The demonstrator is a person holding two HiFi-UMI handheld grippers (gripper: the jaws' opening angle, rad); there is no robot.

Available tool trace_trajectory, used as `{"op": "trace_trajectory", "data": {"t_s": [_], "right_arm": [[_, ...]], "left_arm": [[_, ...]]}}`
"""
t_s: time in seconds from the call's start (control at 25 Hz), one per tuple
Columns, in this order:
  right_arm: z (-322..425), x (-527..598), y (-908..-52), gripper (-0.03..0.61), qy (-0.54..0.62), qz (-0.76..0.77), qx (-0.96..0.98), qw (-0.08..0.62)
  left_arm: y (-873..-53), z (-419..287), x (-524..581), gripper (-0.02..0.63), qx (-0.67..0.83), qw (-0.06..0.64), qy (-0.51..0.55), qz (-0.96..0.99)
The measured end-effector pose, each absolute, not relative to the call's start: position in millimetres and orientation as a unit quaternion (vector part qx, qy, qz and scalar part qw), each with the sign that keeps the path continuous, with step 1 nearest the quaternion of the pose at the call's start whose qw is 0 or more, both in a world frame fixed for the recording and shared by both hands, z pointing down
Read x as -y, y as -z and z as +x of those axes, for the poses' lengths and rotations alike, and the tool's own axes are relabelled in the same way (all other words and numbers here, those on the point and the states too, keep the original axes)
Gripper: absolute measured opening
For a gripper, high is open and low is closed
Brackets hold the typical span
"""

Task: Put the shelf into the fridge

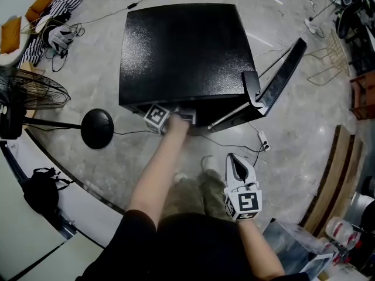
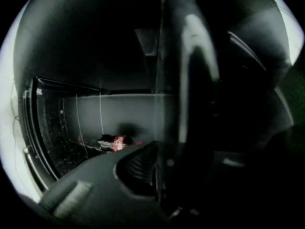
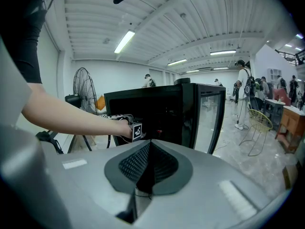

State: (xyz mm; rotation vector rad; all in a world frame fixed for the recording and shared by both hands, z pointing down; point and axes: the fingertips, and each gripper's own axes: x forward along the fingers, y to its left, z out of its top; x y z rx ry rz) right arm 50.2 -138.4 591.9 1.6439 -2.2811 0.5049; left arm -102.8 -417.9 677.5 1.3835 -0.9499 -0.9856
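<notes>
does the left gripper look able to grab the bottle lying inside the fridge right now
Probably not: the left gripper reaches into the fridge with the bottle ahead, but its jaws are shut on the shelf.

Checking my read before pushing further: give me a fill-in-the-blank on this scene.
1. The door stands ___.
2. The left gripper, shut on the shelf, reaches into the ___.
3. The right gripper has its jaws ___, nothing between them.
4. A red-labelled ___ lies inside.
Missing: open; fridge; shut; bottle.
</notes>
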Motion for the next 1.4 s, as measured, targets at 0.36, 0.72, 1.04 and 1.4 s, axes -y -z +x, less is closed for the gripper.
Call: {"op": "trace_trajectory", "data": {"t_s": [0.36, 0.72, 1.04, 1.4], "right_arm": [[43.5, 139.6, -594.1, 0.0, -0.182, 0.559, 0.797, 0.14], [42.2, 150.2, -583.2, 0.0, -0.17, 0.553, 0.805, 0.134], [42.4, 142.7, -571.8, 0.0, -0.165, 0.549, 0.809, 0.129], [46.9, 121.9, -551.5, 0.0, -0.16, 0.547, 0.813, 0.121]], "left_arm": [[-674.3, -102.4, 417.4, 0.048, 0.389, 0.567, 0.425, 0.588], [-657.9, -102.4, 402.7, 0.206, 0.384, 0.552, 0.44, 0.595], [-647.7, -97.9, 380.8, 0.241, 0.37, 0.536, 0.432, 0.624], [-646.4, -92.2, 319.3, 0.241, 0.362, 0.544, 0.398, 0.644]]}}
